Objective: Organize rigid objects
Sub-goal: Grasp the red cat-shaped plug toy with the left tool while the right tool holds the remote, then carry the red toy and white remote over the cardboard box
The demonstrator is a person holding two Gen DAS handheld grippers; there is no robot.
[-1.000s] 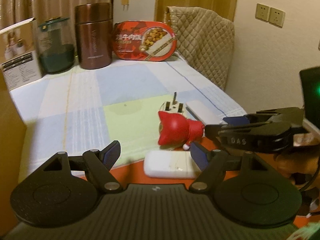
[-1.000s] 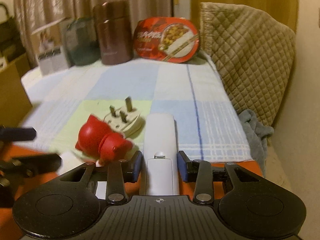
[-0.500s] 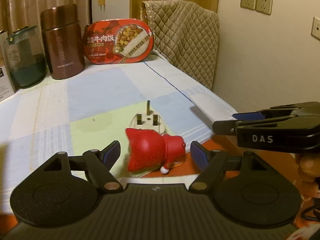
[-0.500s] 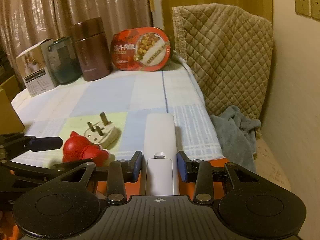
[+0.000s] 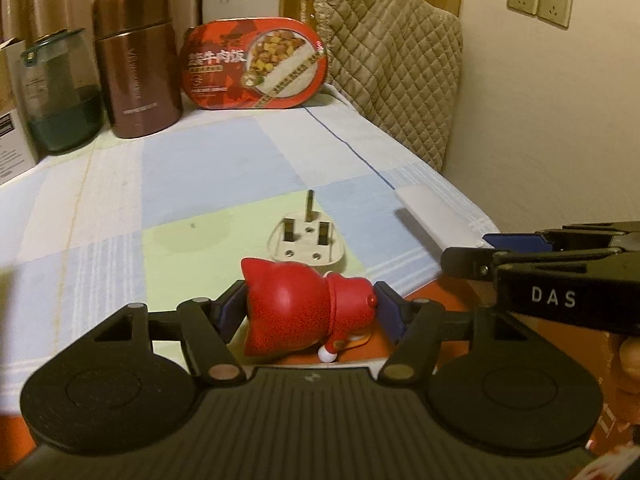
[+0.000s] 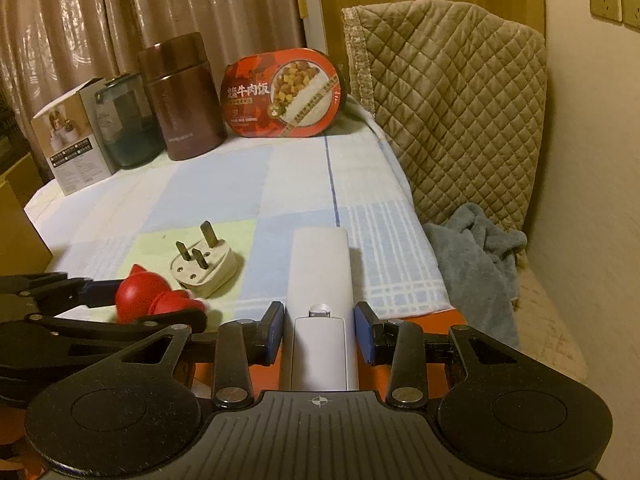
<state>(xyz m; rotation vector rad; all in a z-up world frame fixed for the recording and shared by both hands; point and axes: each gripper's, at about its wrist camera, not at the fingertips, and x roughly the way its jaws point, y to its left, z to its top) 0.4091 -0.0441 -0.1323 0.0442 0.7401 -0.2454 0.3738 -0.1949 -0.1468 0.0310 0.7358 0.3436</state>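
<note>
Red cat figurine (image 5: 300,308) | left gripper (image 5: 310,308) just closing, pads touching it | right gripper (image 6: 319,332) clamped on white remote (image 6: 320,292)

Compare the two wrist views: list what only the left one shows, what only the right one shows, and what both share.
Only the left wrist view shows the left gripper from behind, its jaws just closed in on the red cat figurine.

Only the right wrist view shows the right gripper clamped on the white remote, plus the grey towel.

Both show the figurine, white plug, remote, brown flask, red meal box and quilted cover.
</note>
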